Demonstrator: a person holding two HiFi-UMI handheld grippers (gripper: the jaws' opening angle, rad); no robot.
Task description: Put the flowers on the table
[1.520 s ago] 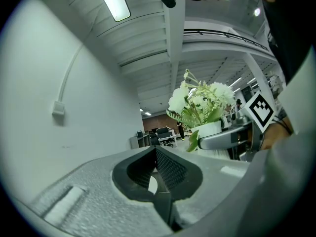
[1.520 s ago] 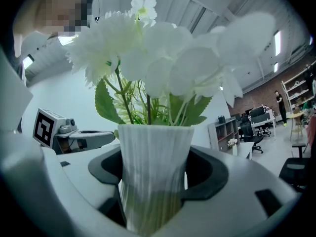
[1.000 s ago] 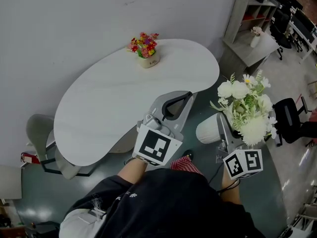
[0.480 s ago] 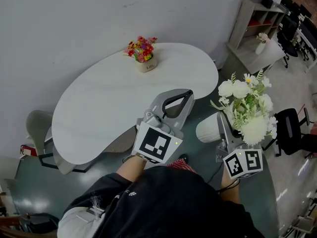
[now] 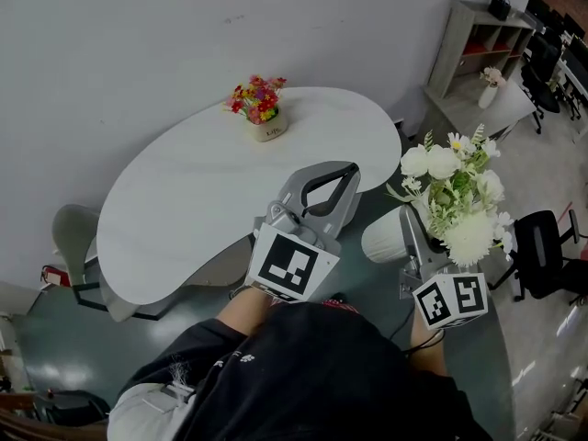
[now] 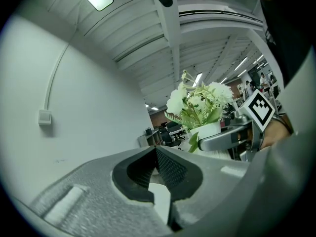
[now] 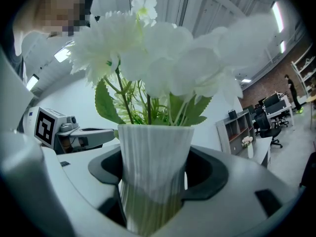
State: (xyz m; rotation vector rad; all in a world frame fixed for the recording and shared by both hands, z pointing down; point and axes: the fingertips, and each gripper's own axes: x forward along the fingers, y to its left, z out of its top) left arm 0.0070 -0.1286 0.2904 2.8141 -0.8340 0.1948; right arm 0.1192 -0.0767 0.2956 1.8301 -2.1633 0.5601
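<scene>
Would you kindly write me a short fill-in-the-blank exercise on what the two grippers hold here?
1. The right gripper is shut on a ribbed white vase whose blooms are ____.
2. The left gripper, jaws together, holds ____.
3. The small pot of red and yellow flowers stands on the ____.
Missing words: white; nothing; table.

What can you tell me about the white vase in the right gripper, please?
The white vase is ribbed, matte, ceramic-looking and flares towards its rim. It stands roughly upright, clamped on both sides by the right gripper. It holds white flowers with green leaves. In the head view it hangs over the floor, off the table, right of its edge.
</scene>
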